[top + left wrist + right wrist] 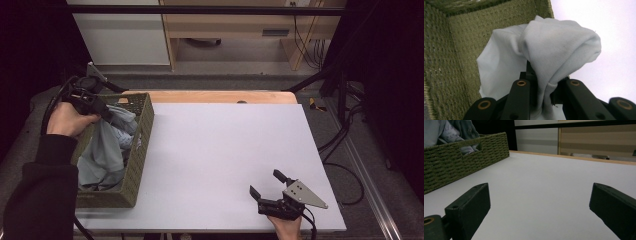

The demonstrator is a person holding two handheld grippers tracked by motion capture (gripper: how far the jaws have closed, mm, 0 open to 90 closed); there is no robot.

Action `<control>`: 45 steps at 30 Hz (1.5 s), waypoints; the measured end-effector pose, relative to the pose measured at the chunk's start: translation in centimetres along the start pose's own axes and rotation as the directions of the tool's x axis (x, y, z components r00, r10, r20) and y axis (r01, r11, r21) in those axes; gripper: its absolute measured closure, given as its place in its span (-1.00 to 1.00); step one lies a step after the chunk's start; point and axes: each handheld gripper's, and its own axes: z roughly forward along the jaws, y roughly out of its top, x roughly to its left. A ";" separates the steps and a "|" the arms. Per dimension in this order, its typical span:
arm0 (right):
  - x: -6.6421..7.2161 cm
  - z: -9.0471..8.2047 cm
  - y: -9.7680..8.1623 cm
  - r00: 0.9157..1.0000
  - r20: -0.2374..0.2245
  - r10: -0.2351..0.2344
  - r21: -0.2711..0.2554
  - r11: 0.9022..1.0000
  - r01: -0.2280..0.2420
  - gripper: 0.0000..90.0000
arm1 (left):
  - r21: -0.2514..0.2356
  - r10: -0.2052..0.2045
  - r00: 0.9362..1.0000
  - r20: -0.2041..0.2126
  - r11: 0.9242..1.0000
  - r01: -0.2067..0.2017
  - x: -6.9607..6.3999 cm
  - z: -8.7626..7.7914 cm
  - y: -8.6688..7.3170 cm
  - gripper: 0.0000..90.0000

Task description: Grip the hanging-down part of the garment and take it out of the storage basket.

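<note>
Meanwhile, left gripper (102, 111) over basket (137, 165), fingers clamped on cloth (554, 47).

Probably lab: framed test table (225, 150), cables (345, 145)

basket (141, 145) sits at my table's (225, 150) left edge, cloth (107, 150) inside it. my left gripper (100, 111) is over the basket, my right gripper (272, 191) at the near right.
</note>
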 end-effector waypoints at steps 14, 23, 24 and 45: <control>0.2 0.4 0.1 1.000 -0.017 -0.006 0.011 1.000 0.006 -0.92 | -0.052 0.019 1.000 -0.018 0.998 -0.020 -0.4 -3.6 0.0 0.77; 0.3 0.4 0.2 1.000 -0.026 -0.009 0.012 1.000 0.010 -0.92 | -0.110 0.020 0.999 -0.047 0.994 -0.025 -0.9 -6.6 0.3 0.77; 0.3 0.5 0.2 1.000 -0.029 -0.007 0.013 1.000 0.007 -0.92 | -0.117 0.021 0.999 -0.049 0.993 -0.027 -1.0 -7.0 0.3 0.77; 3.7 5.1 4.0 0.981 -0.193 -0.032 -0.020 0.999 0.029 -0.93 | -0.232 0.031 0.996 -0.083 0.971 -0.050 -2.5 -13.4 0.7 0.77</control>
